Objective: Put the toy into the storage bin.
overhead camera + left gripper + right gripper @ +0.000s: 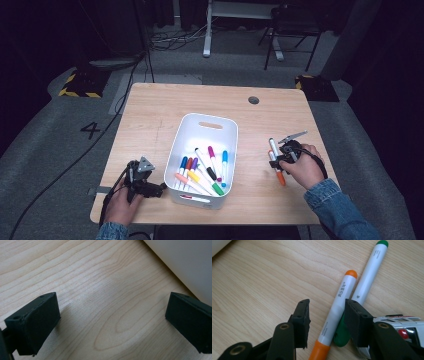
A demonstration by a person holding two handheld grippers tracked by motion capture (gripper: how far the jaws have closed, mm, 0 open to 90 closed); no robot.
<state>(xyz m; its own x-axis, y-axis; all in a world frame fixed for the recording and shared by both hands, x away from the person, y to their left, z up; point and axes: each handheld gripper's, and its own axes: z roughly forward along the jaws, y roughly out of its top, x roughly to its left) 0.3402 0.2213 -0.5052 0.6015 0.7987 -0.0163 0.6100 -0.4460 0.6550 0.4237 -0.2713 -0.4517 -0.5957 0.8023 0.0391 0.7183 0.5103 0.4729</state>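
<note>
High view: white bin (176, 150) at centre holds sorted markers; right gripper (278, 156) at 3 o'clock straddles orange marker (276, 167) lying on table (150, 115).

Left gripper view: left gripper (110, 320) released, parked idle.

Right gripper view: jaws flank orange marker (337, 307), unclenched, likely for pickup; green marker (369, 272) alongside at 1 o'clock.

orange-capped marker (337, 307), green-capped marker (368, 277), white bin (220, 131), pale woodgrain table (150, 115)

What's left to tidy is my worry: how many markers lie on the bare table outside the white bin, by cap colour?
Orange-capped marker: 1
Green-capped marker: 1
Total: 2
</note>
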